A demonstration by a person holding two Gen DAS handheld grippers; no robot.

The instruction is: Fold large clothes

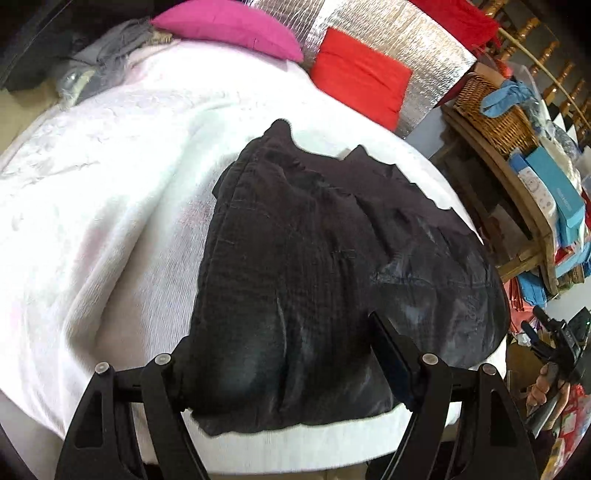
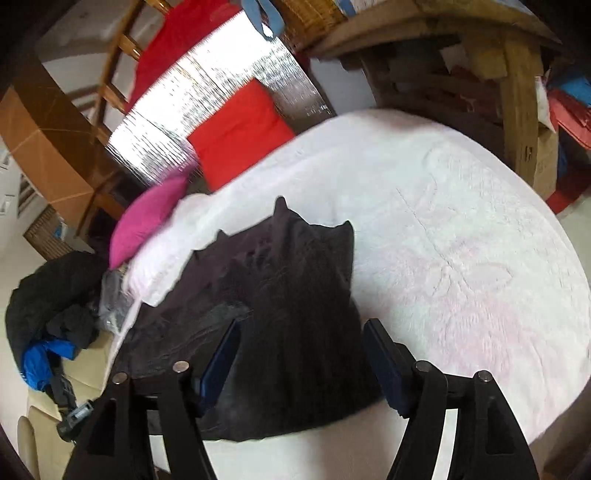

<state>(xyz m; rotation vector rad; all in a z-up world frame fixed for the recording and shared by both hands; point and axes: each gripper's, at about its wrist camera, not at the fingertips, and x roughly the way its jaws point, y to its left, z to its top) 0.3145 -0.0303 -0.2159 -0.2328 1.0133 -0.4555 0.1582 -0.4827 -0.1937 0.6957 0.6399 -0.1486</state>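
Note:
A black garment (image 1: 314,266) lies folded in a thick bundle on a white fleecy blanket (image 1: 110,206), close to the blanket's near edge. My left gripper (image 1: 280,350) hovers over the bundle's near end. Its jaws stand wide apart and the cloth bulges up between them without being pinched. In the right wrist view the same garment (image 2: 295,295) shows two pointed corners at its far end. My right gripper (image 2: 301,336) is open over the garment's near part, with blue pads (image 2: 221,354) clear of the cloth.
A pink pillow (image 1: 229,26), a red cushion (image 1: 362,77) and a silver foil panel (image 1: 399,33) line the far side. A wooden table with a wicker basket (image 1: 495,110) and boxes stands at the right. Dark clothes (image 2: 55,295) lie heaped beside the blanket. A hand (image 1: 546,384) holds a black device at the right edge.

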